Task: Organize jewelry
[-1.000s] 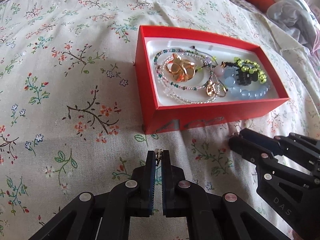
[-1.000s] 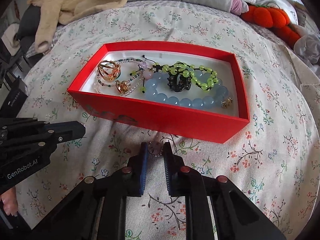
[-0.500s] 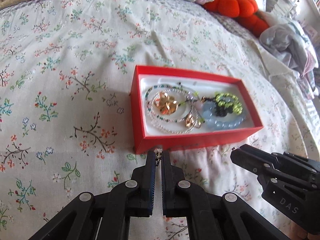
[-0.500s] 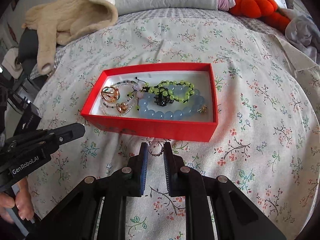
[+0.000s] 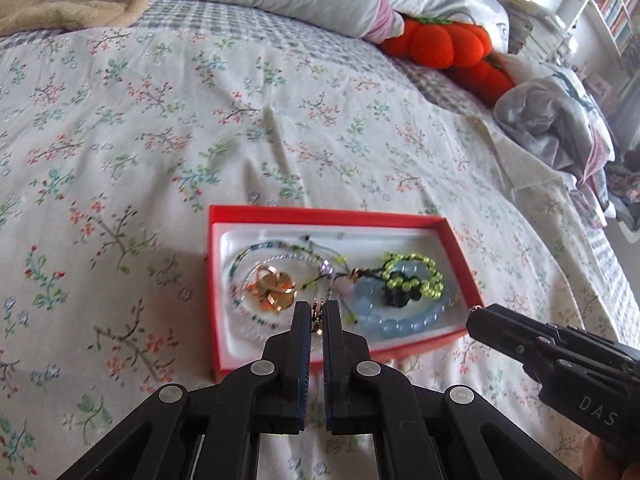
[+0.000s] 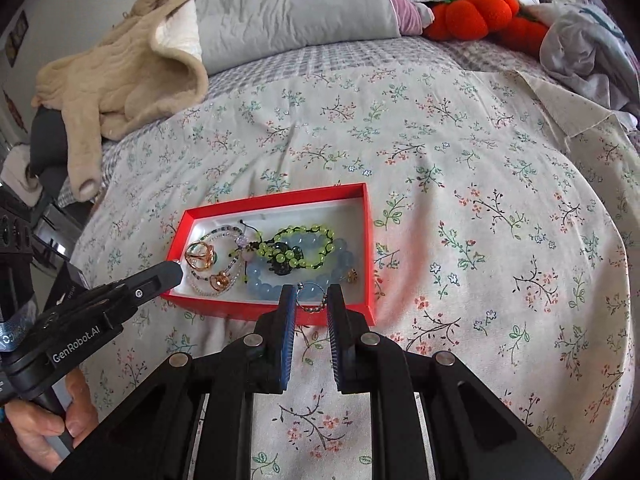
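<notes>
A red jewelry box (image 5: 214, 276) (image 6: 276, 200) with a white liner lies on the floral bedspread. It holds a blue bead bracelet (image 5: 404, 322) (image 6: 344, 258), a green bead bracelet (image 5: 416, 280) (image 6: 304, 240), gold rings (image 5: 272, 288) (image 6: 202, 256) and thin bead strands. My left gripper (image 5: 318, 308) is shut on a small ring (image 5: 319, 312), high above the box's near side. My right gripper (image 6: 312, 300) is shut on a small beaded hoop earring (image 6: 314, 300), above the box's near edge.
The bed carries a beige blanket (image 6: 116, 68), grey pillows (image 6: 288, 8), an orange plush pumpkin (image 5: 444, 44) (image 6: 480, 16) and crumpled clothes (image 5: 560, 120) at the right. Each gripper shows in the other's view (image 5: 560, 364) (image 6: 100, 312).
Both grippers rose and pulled back from the bedspread, each still holding its small piece. The box now looks smaller and lies beneath the fingertips.
</notes>
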